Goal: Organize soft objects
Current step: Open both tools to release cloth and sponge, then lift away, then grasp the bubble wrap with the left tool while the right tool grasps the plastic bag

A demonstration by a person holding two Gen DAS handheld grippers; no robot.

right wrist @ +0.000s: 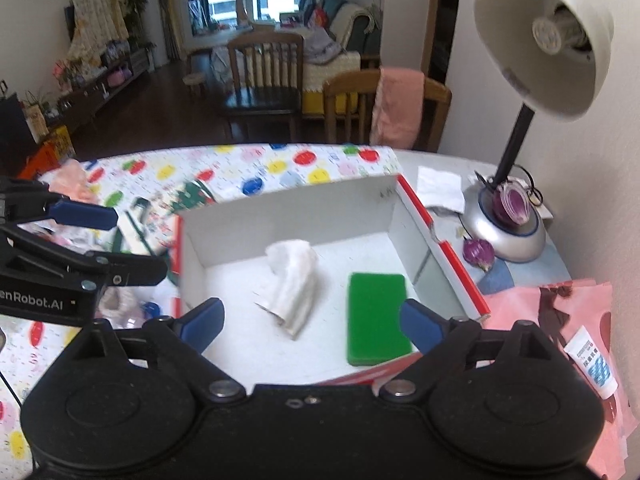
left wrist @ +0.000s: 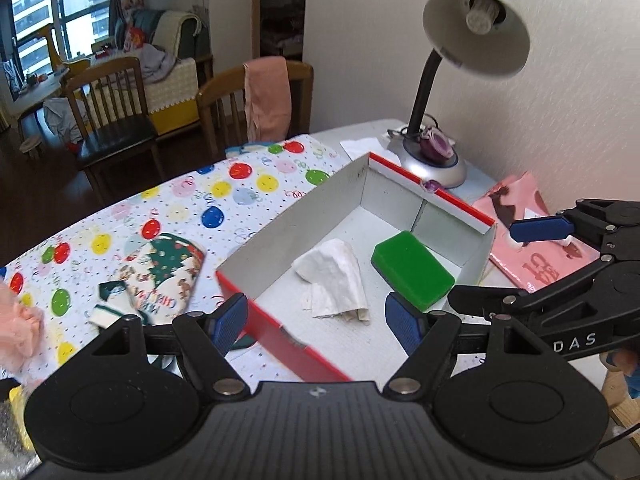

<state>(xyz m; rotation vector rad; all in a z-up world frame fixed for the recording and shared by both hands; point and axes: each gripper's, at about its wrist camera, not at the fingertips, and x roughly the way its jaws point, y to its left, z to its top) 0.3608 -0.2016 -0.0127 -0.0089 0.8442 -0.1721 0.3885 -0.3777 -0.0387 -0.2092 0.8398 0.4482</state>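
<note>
Balloon-print tablecloth (left wrist: 240, 192) carries the red-edged box (left wrist: 276, 320), landmark here. Inside it lie a green sponge (left wrist: 412, 270) and white cloth (left wrist: 340, 280). Outside, a Christmas sock (left wrist: 160, 276) and pink fluffy item (left wrist: 16, 320) seemingly remain. Left gripper (left wrist: 320, 320) and right gripper (right wrist: 312, 320) both gape, empty.

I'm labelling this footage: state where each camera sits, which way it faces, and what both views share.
Left wrist: sits on the left gripper, faces the box and lamp; its own open fingers and the right gripper show.
Right wrist: sits on the right gripper, faces the box; its open fingers and the left gripper show.
Shared: box, green sponge, white cloth, lamp.
</note>
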